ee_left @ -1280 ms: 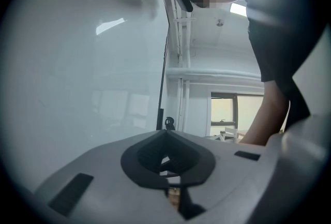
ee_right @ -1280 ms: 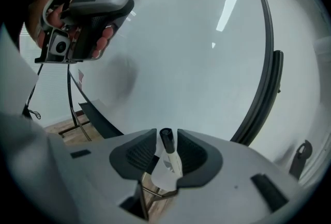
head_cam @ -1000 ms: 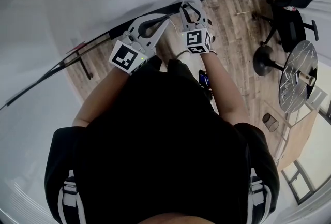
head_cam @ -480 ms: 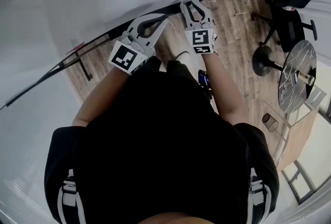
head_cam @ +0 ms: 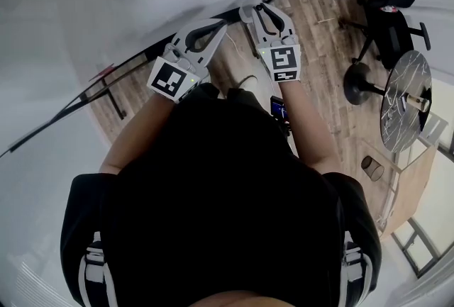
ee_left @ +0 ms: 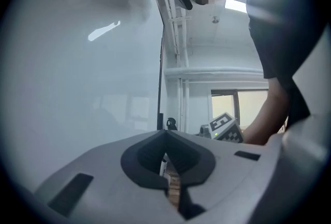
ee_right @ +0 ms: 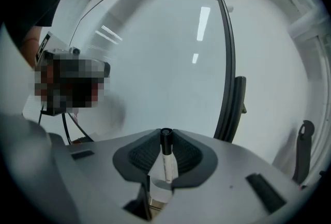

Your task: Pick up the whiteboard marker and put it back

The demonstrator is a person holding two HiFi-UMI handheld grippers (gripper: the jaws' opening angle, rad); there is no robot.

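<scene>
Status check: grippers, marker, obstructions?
Left gripper shut, empty. Right gripper shut on black-capped white whiteboard marker. Glossy white board ahead, nothing blocking.

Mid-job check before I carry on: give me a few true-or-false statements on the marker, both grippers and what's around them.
1. The right gripper has the whiteboard marker clamped between its jaws. True.
2. The marker's cap is red. False: the cap is black and the barrel is white.
3. The left gripper holds a second marker. False: its jaws are together with nothing between them.
4. An office chair stands on the wooden floor at the head view's upper right. True.
</scene>
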